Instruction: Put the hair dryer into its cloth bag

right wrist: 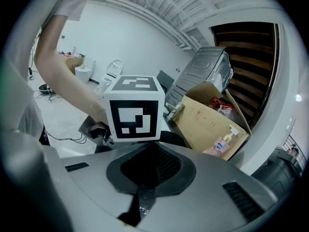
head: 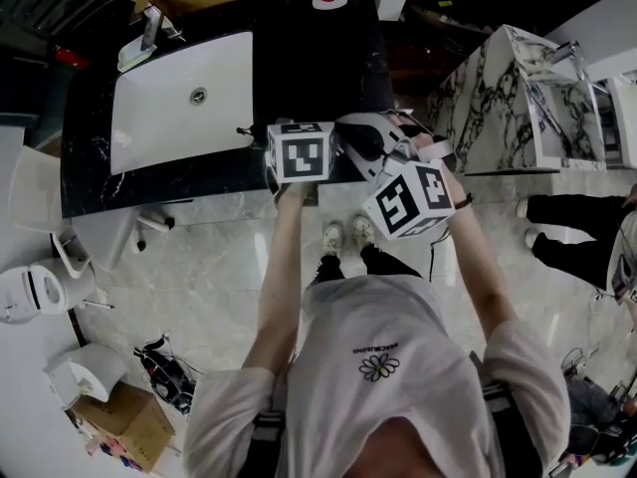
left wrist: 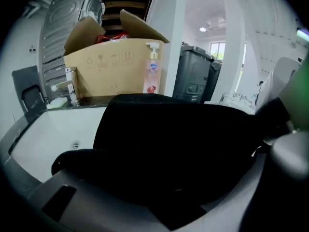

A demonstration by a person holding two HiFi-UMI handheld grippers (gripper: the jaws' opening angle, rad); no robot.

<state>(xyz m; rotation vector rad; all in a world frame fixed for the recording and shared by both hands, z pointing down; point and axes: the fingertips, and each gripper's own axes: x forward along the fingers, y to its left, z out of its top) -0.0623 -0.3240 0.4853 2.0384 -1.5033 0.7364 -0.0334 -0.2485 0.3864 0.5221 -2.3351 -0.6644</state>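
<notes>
The black cloth bag [left wrist: 178, 149] fills the left gripper view; my left gripper [left wrist: 159, 202] is shut on its fabric. In the head view the left marker cube [head: 299, 152] and the right marker cube [head: 408, 197] hang side by side over the front edge of the black counter [head: 299, 58]. Just beyond them shows the white and grey hair dryer [head: 370, 129]. My right gripper [right wrist: 140, 202] has its jaws close together with black woven fabric [right wrist: 152, 166] pinched between them, which looks like the bag. How far the dryer sits in the bag is hidden.
A white sink [head: 179, 98] is set in the counter to the left. A cardboard box [left wrist: 113, 69], a pump bottle [left wrist: 152, 74] and a dark bin [left wrist: 193, 79] stand behind. A marble block [head: 508, 98] and another person's legs [head: 577, 227] are at the right.
</notes>
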